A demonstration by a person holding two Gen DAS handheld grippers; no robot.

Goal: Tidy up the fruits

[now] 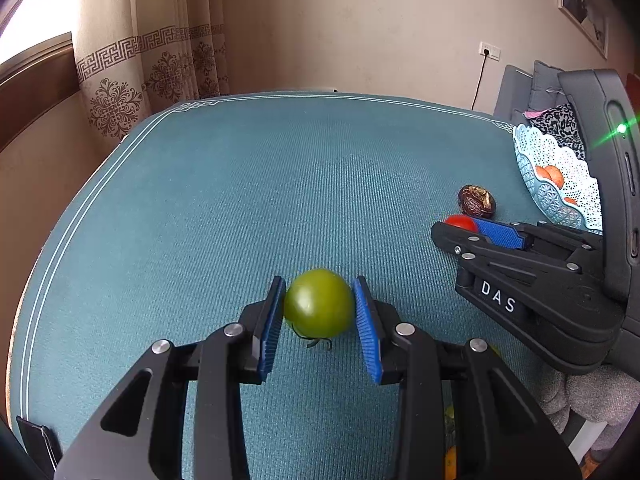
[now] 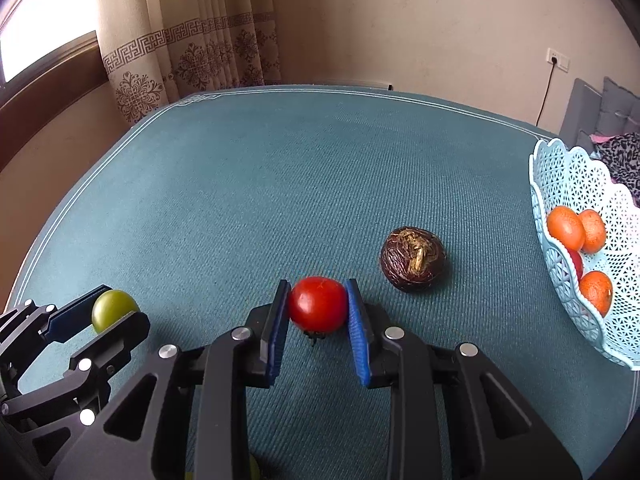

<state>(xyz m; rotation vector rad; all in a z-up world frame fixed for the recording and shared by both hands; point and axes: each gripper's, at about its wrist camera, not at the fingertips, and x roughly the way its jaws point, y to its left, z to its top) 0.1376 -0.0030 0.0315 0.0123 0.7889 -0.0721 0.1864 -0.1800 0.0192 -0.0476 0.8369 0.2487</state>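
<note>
My left gripper [image 1: 319, 300] is shut on a green tomato [image 1: 319, 303], its blue pads pressing both sides just above the teal table cover [image 1: 240, 200]. My right gripper [image 2: 318, 302] is shut on a red tomato [image 2: 318, 304]. In the left wrist view the right gripper [image 1: 464, 226] shows at the right with the red tomato [image 1: 460, 222]. In the right wrist view the left gripper [image 2: 108, 314] shows at the left with the green tomato [image 2: 114, 309]. A dark brown wrinkled fruit [image 2: 413, 264] lies on the cover to the right of the red tomato; it also shows in the left wrist view [image 1: 477, 201].
A light blue lattice basket [image 2: 568, 184] stands at the table's right edge, holding orange fruits [image 2: 566, 227] and a red one; it also shows in the left wrist view [image 1: 536, 156]. A curtain [image 2: 192, 40] and wall are behind the table. A grey sofa [image 1: 536, 88] is at the right.
</note>
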